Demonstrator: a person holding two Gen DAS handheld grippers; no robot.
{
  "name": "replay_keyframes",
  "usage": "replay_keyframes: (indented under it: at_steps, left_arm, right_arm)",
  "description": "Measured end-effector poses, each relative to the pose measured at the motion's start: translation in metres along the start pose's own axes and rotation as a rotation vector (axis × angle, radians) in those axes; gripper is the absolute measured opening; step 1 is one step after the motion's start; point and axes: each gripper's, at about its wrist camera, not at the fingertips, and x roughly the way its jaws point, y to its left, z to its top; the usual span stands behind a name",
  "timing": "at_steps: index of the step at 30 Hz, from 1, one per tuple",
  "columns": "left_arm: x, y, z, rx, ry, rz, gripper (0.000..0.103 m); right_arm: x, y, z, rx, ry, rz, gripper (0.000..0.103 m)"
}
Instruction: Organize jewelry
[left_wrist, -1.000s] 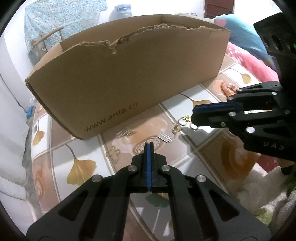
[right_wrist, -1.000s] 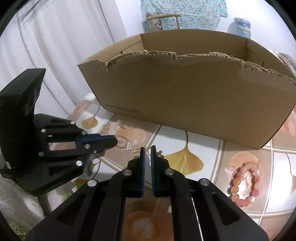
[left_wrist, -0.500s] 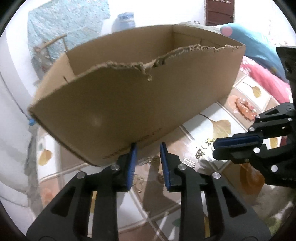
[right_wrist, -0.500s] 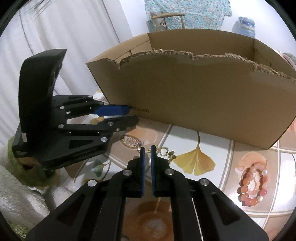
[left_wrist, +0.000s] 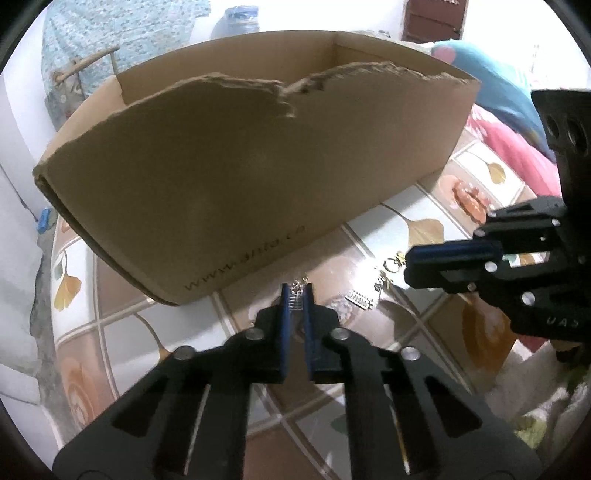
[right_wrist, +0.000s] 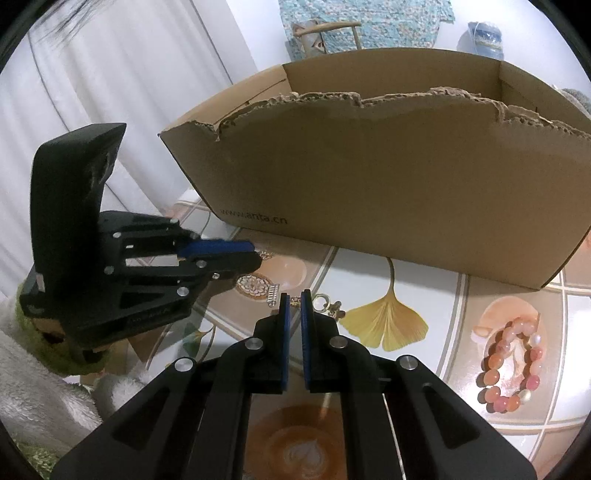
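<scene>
Left wrist view: left gripper (left_wrist: 296, 295) jaws have just been closing, pinching a silver rhinestone clasp (left_wrist: 295, 294) at their tips; lifting gently suits, over the cardboard box (left_wrist: 258, 177) beyond.

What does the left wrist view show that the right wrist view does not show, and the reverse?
Only the left wrist view: a small silver jewelry piece between the fingers of the left gripper, a pink cloth and a blue cushion.

Only the right wrist view: a white curtain, a full look at the bead bracelet, and a round filigree pendant.

Both: the torn cardboard box, the leaf-patterned table, and gold rings between the two grippers.
</scene>
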Motion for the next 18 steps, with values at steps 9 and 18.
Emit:
replay_keyframes:
  at_steps: [9,18]
  left_arm:
    - [-0.004,-0.01,-0.004,-0.015,-0.001,0.015,0.004]
    - [-0.018,-0.02,-0.02,-0.048,0.027,0.049,0.004]
  right_arm:
    - [-0.003,0.004,-0.003,-0.008,0.0,-0.005,0.006]
    - [-0.001,0.014,-0.005,-0.044,0.01,0.036,0.023]
